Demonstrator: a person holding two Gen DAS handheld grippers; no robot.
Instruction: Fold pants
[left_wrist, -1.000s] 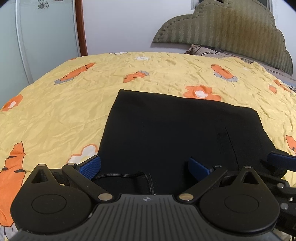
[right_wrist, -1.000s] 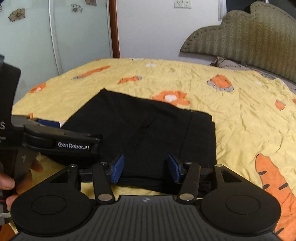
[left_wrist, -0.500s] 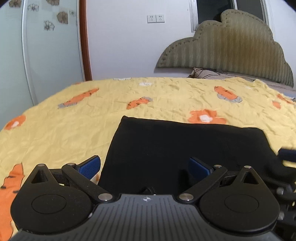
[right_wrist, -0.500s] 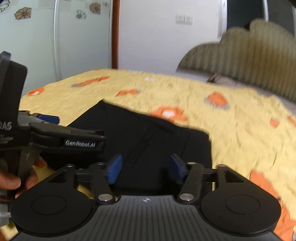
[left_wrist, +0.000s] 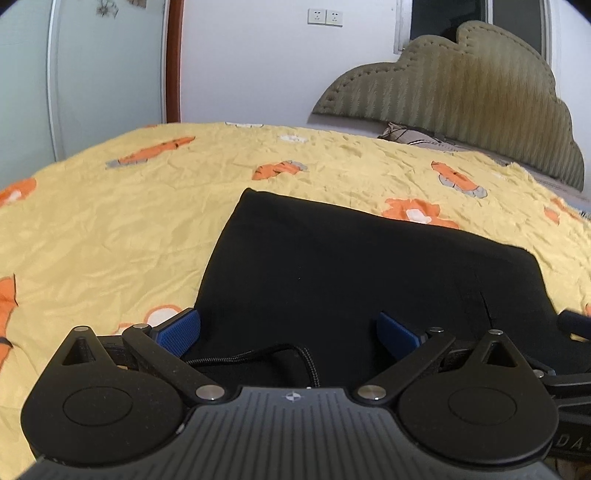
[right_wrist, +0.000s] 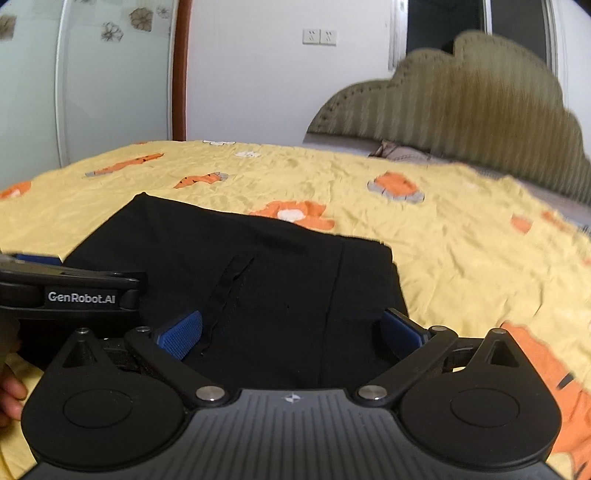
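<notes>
The black pants (left_wrist: 354, 273) lie folded into a flat rectangle on the yellow bedspread (left_wrist: 110, 229); they also show in the right wrist view (right_wrist: 266, 266). A black drawstring (left_wrist: 258, 356) curls at the near edge. My left gripper (left_wrist: 288, 332) is open and empty above the pants' near left part. My right gripper (right_wrist: 290, 330) is open and empty above the near right part, with its right pad at the pants' right edge. The left gripper's body (right_wrist: 70, 295) shows at the left of the right wrist view.
The yellow bedspread with orange prints (right_wrist: 461, 236) covers the bed all around the pants. A padded olive headboard (left_wrist: 461, 107) and a pillow (left_wrist: 417, 136) stand at the far right. A white wall, a glass door (left_wrist: 81, 81) and a wooden frame lie behind.
My right gripper has opened wider. Both grippers rose and tilted up, then dipped a little toward the pants. The pants have not moved.
</notes>
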